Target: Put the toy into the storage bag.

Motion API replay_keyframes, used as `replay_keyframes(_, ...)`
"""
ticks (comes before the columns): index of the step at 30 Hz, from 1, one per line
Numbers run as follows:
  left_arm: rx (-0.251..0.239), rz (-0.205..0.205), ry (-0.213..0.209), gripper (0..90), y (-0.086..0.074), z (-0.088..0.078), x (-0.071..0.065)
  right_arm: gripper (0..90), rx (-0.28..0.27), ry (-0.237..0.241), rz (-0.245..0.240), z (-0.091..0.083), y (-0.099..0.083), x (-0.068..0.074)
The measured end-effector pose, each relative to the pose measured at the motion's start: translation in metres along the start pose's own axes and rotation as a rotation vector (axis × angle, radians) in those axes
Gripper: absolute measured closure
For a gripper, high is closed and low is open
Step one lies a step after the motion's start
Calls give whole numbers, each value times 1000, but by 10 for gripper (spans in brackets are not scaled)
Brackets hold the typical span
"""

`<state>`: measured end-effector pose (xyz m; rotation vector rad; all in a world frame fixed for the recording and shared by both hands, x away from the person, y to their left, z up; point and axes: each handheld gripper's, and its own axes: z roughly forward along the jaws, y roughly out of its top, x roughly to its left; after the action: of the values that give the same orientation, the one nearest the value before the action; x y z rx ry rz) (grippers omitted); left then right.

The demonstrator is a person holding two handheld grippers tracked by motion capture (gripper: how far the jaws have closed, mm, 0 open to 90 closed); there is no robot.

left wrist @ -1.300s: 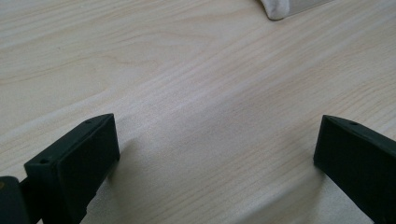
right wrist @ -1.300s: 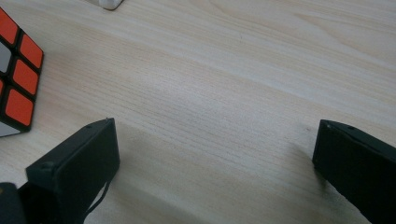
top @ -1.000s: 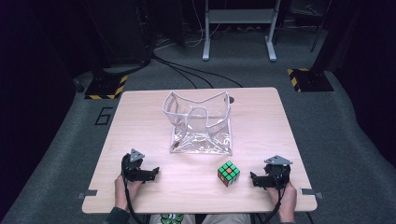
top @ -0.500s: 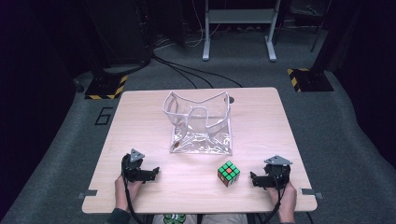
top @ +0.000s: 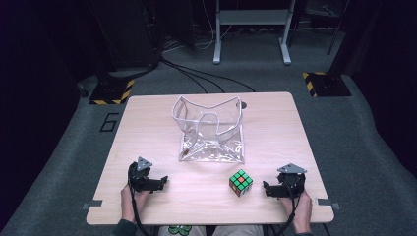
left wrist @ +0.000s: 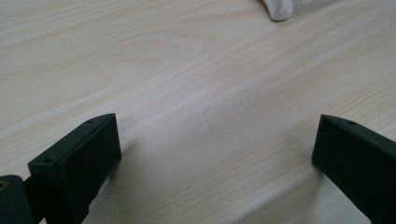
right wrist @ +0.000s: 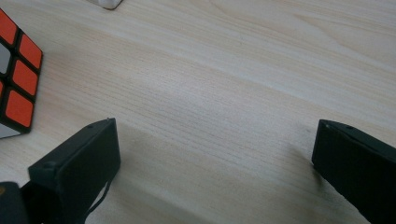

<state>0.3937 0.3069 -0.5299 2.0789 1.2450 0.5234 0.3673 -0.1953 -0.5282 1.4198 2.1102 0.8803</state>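
Note:
A clear plastic bag (top: 210,130) with a white rim stands open in the middle of the wooden table (top: 147,128). In front of it, to the right, lies a colour-tiled puzzle cube (top: 241,182), its top mostly green. My left gripper (top: 160,182) rests on the table near the front left, open, with bare wood between its jaws (left wrist: 215,154). At the front right, my right gripper (top: 267,190) lies open just right of the cube. The cube's red side (right wrist: 16,84) sits beyond its left jaw. A white bag corner (left wrist: 280,9) appears far off.
The table's front edge runs close behind both hands. On the grey floor beyond the table stand a metal stand (top: 251,29), cables (top: 196,73) and yellow-black striped bases (top: 110,91). A grommet hole (top: 242,104) sits behind the bag.

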Motion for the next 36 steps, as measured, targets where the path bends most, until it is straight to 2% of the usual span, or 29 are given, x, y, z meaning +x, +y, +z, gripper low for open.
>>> replay_keyframes(4, 1, -2, -2, 12, 0, 0, 0, 10, -35, 78, 59, -4, 1, -3)
replay_keyframes(5, -3, -3, 2, 12, 0, 0, 0, 10, -34, 88, 57, -5, 2, -1)
replay_keyframes(10, 0, 1, 1, 12, 0, 0, 0, 13, -44, 95, 21, -17, 11, 10)
replay_keyframes(16, 0, 1, 2, 12, 0, 0, 0, 20, -72, 131, -26, -30, 24, 26)
replay_keyframes(21, -3, 0, 2, 12, 0, 0, 0, 22, -80, 151, -63, -31, 30, 39)
replay_keyframes(31, -3, 1, 2, 12, 0, 0, 0, 23, -98, 186, -82, -37, 39, 52)
replay_keyframes(36, -3, 1, 2, 12, 0, 0, 0, 22, -92, 212, -108, -34, 42, 64)
